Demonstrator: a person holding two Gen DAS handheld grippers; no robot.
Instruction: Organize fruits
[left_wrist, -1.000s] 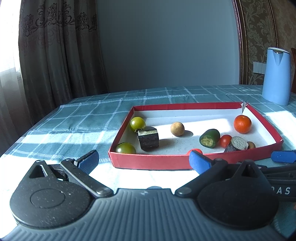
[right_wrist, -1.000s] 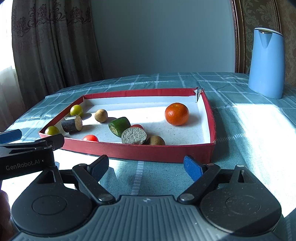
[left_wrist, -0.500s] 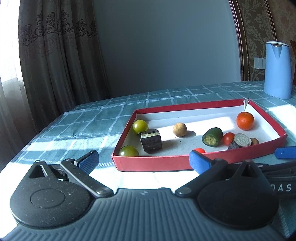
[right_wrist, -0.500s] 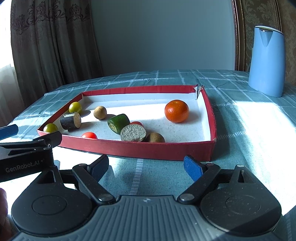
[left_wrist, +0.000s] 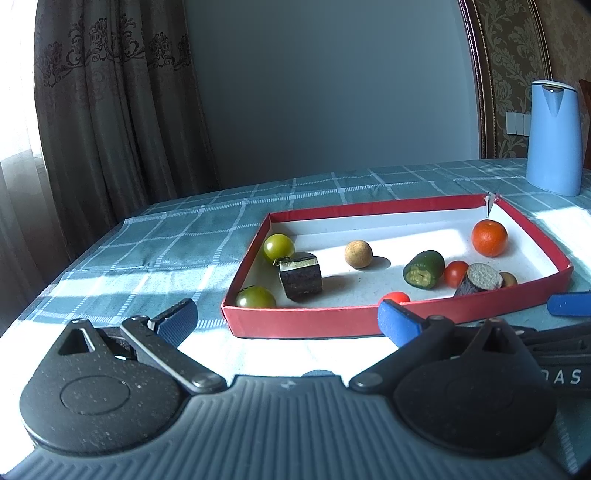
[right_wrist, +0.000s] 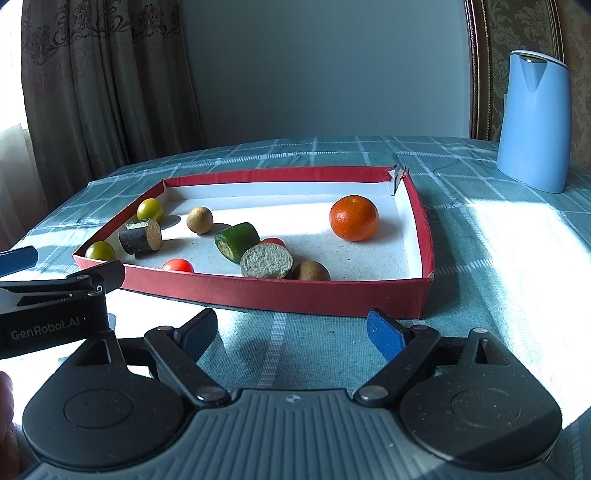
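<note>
both our grippers sit short of the red tray, on the near side, w/ nothing in either. left gripper: jaws wide apart, empty. right gripper: same, spread wide, empty.

all fruit lies inside the tray, ahead of both tongs. from the left wrist view the near-left corner holds a green tomato tight against the front wall, w/ the dark cut chunk just behind it and a 2nd green tomato further back by the left wall. those are nearly dead ahead of the left gripper, so we judge left hand is nearer for that cluster.

right-side pile: green cut piece, its long axis running diagonally from near-left to far-right, a round-faced cut piece touching a brown ball, and a red tomato half hidden behind them. the orange stands alone, well apart toward the far right corner, roughly ahead of the right gripper, so we'd take it w/ the right hand.

key relation: front wall stands between tongs and fruit, so prob. we go up and over, then down. a small red tomato hugs that wall, awkward to reach.
</note>
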